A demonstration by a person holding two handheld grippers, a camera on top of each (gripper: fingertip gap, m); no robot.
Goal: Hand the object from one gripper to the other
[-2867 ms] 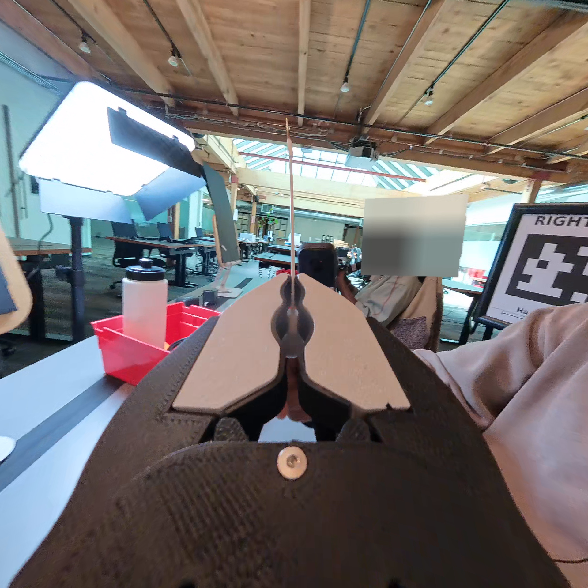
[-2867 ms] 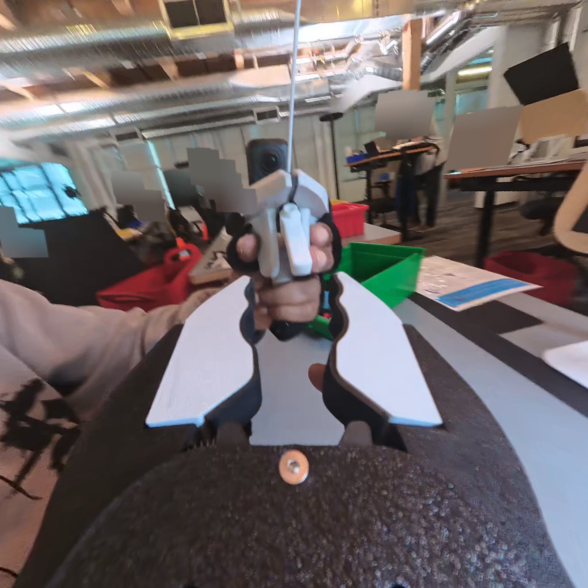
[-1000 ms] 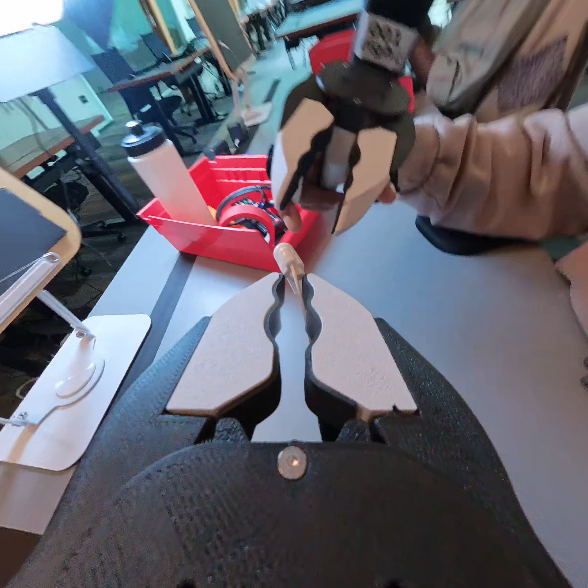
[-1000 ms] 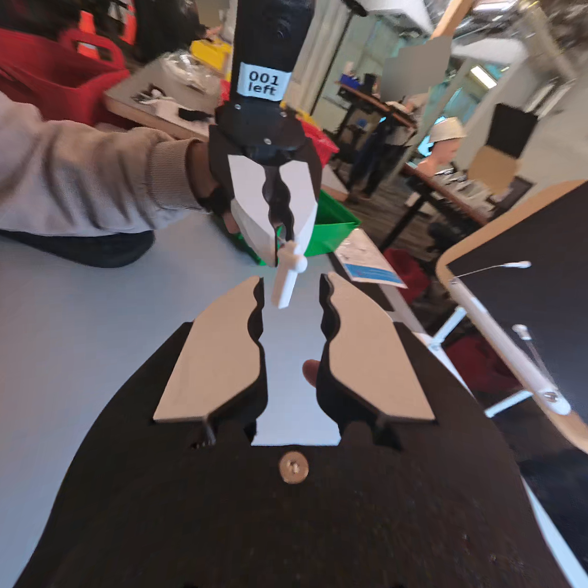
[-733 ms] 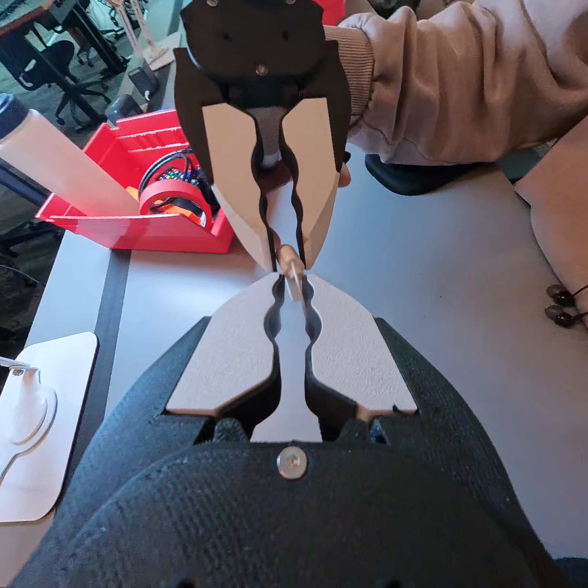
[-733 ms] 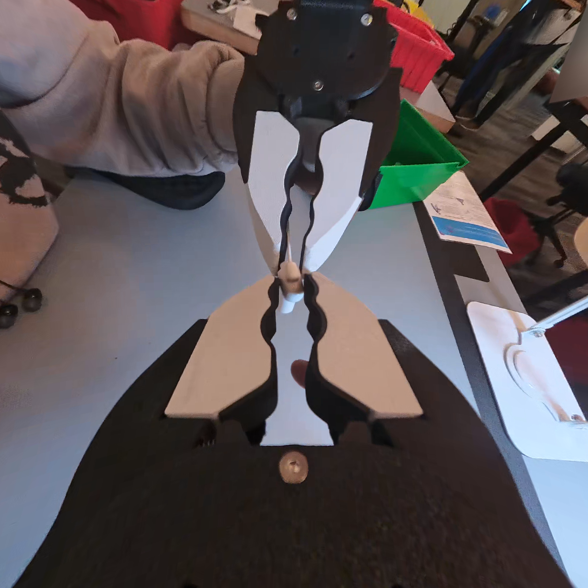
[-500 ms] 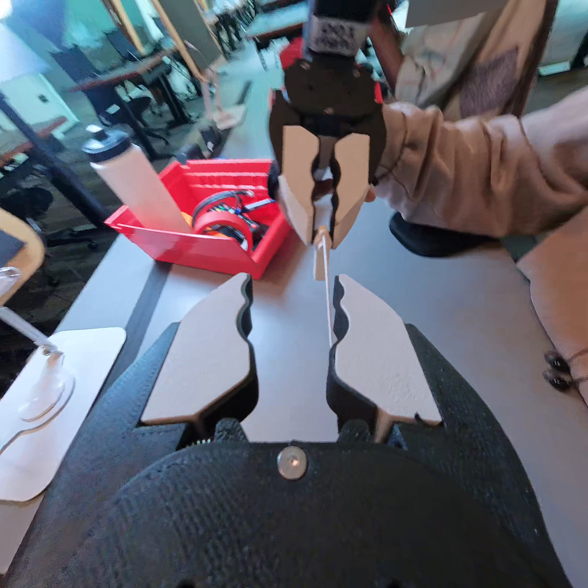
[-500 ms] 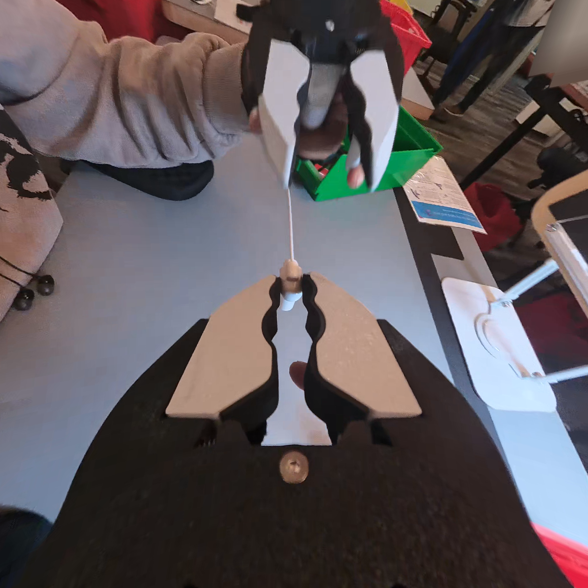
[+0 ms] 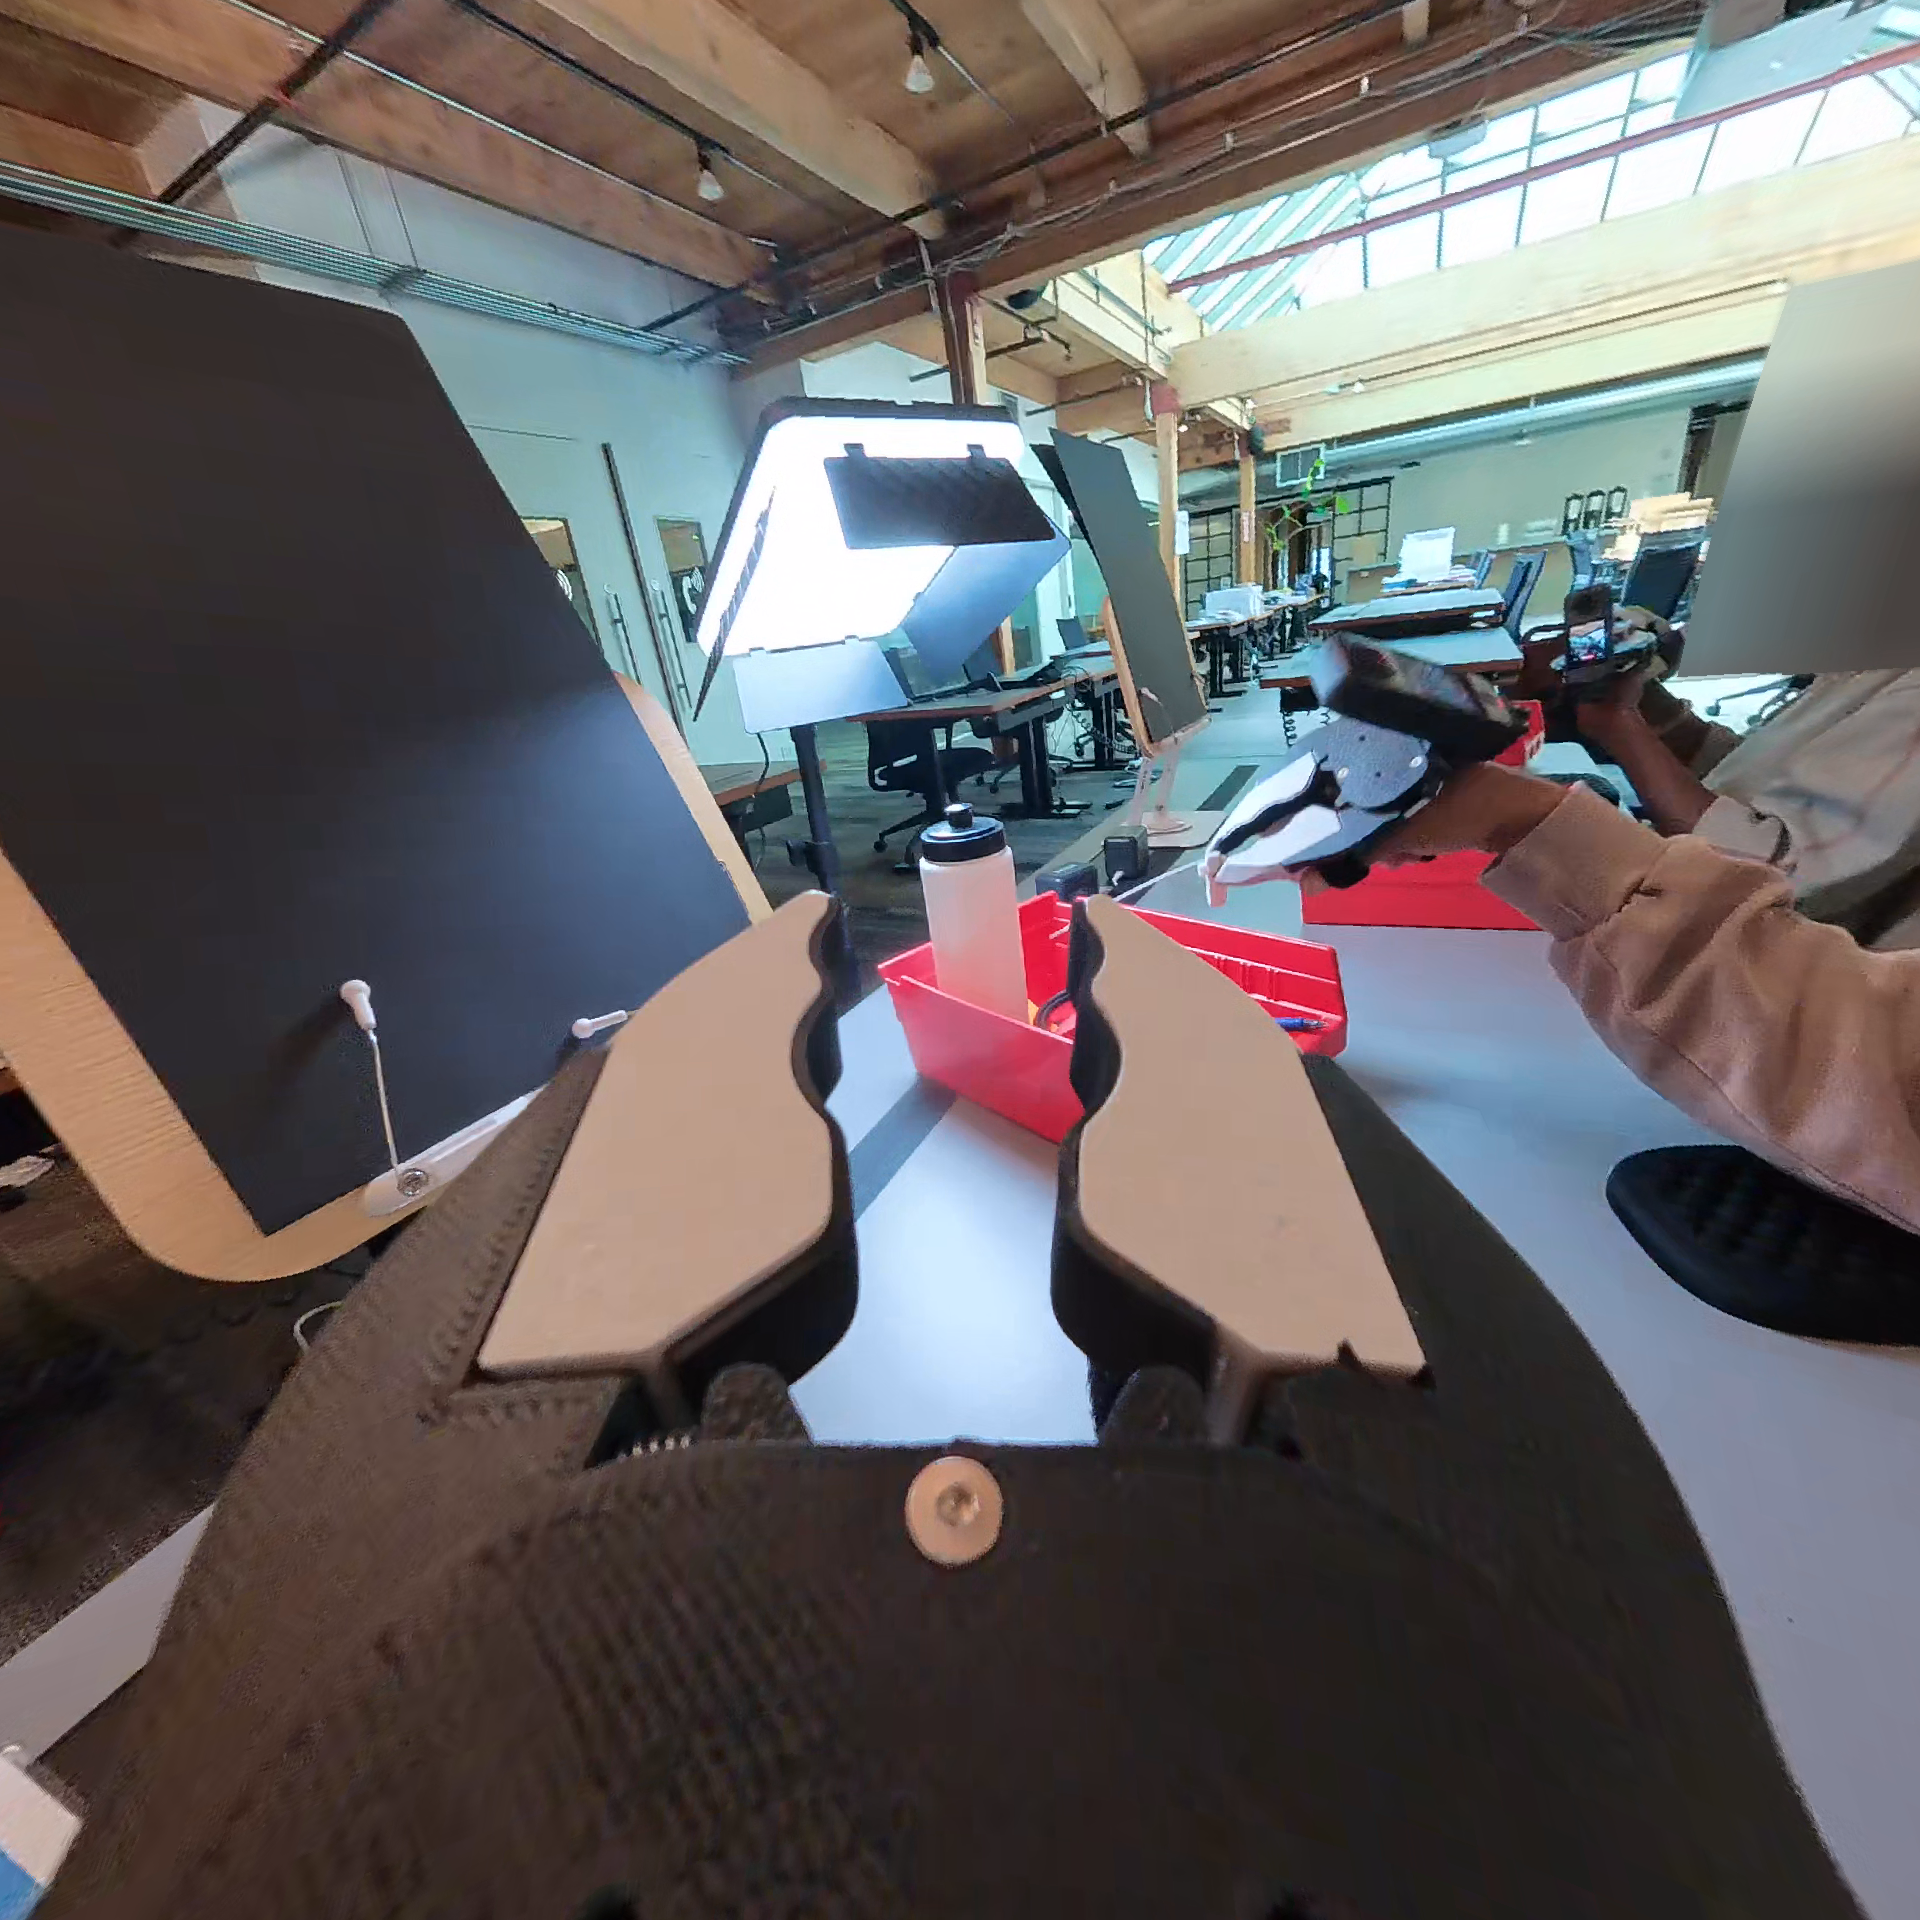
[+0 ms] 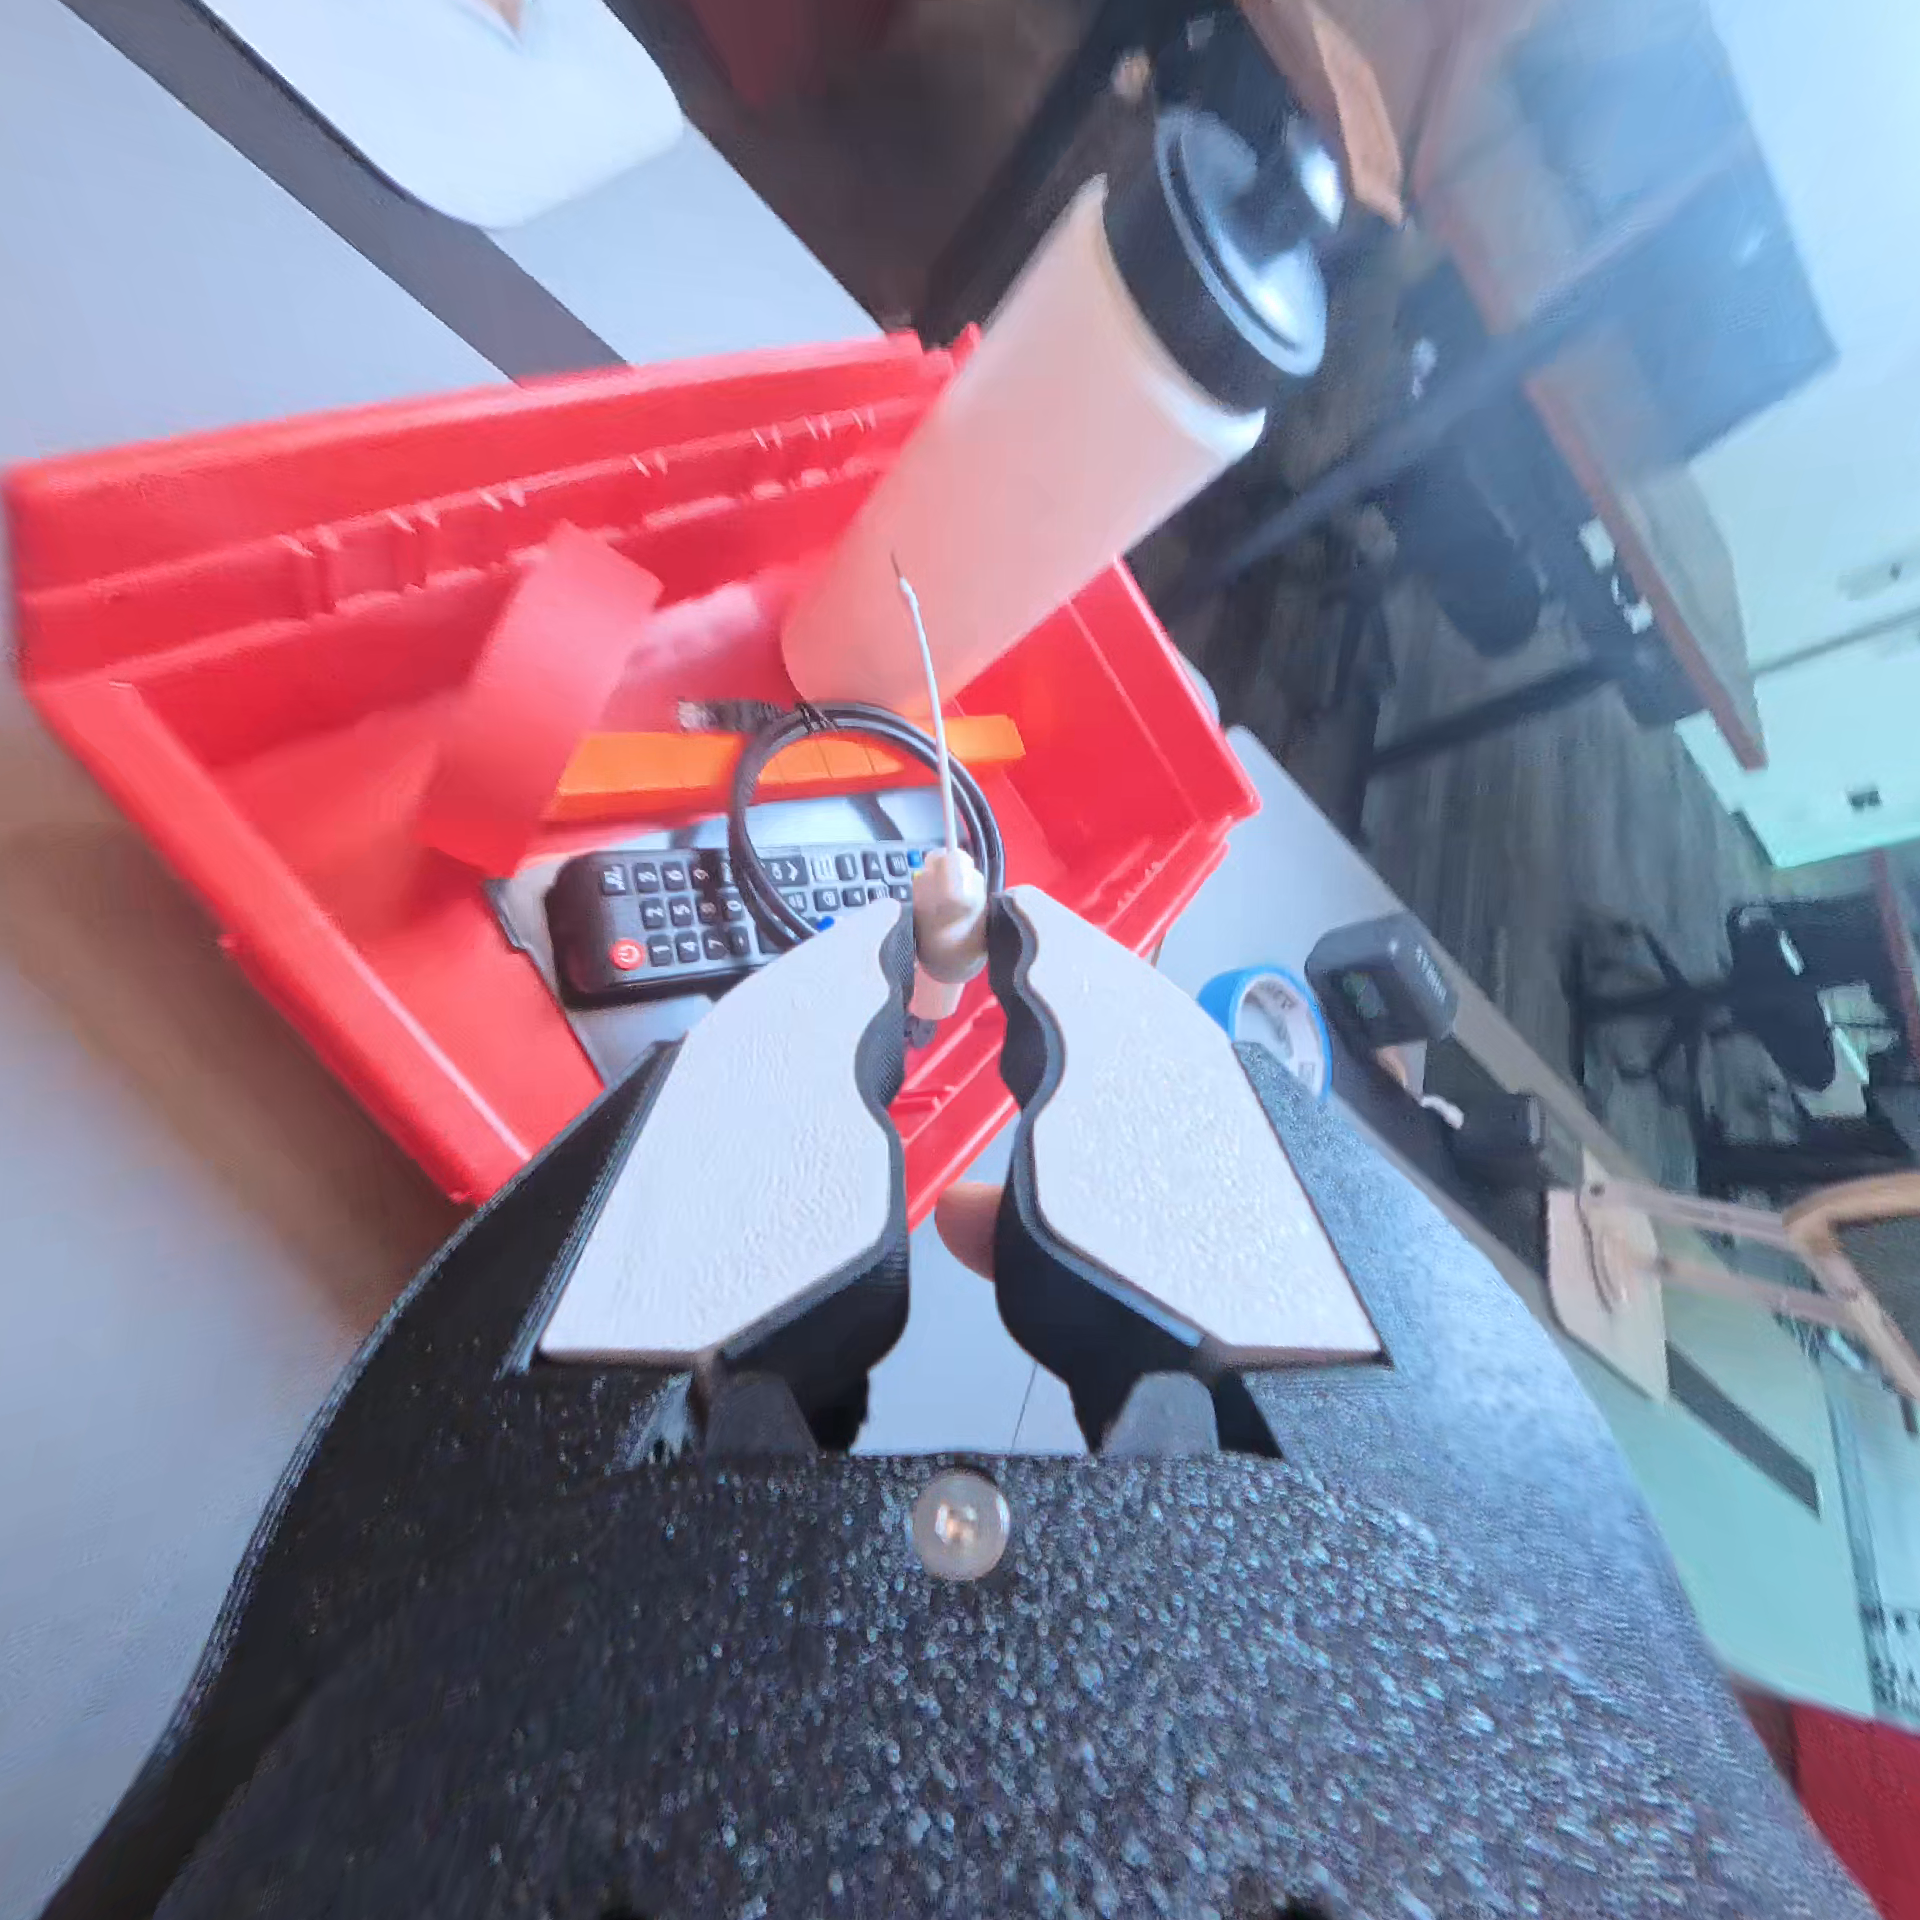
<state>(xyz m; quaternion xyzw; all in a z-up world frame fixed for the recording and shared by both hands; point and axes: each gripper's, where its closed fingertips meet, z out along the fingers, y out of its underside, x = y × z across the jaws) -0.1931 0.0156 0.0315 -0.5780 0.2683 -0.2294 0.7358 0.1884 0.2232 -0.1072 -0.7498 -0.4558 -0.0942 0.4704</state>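
The object is a thin white rod with a small cream hub [image 10: 950, 925]. My right gripper [image 10: 948, 912] is shut on the hub, and the rod sticks out forward over the red bin [image 10: 312, 935]. In the left wrist view my left gripper [image 9: 951, 920] is open and empty above the grey table [image 9: 1558, 1455]. The right gripper [image 9: 1262, 847] shows there far off at the right, above the red bin [image 9: 1216, 971], with the rod [image 9: 1158, 879] pointing left from its tips.
The bin holds a white bottle with a black cap [image 10: 1039, 488], a black remote [image 10: 675, 920], a black cable loop and red tape. A blue tape roll [image 10: 1273, 1013] lies beside it. A black board [image 9: 260, 727] stands at the left, a black pad [image 9: 1766, 1257] at the right. One gripper's finger ends stand about 45 centimetres off the other's.
The left gripper opened and let go of the rod. The right gripper shut on the hub and carried the rod off over the red bin. The two grippers moved apart.
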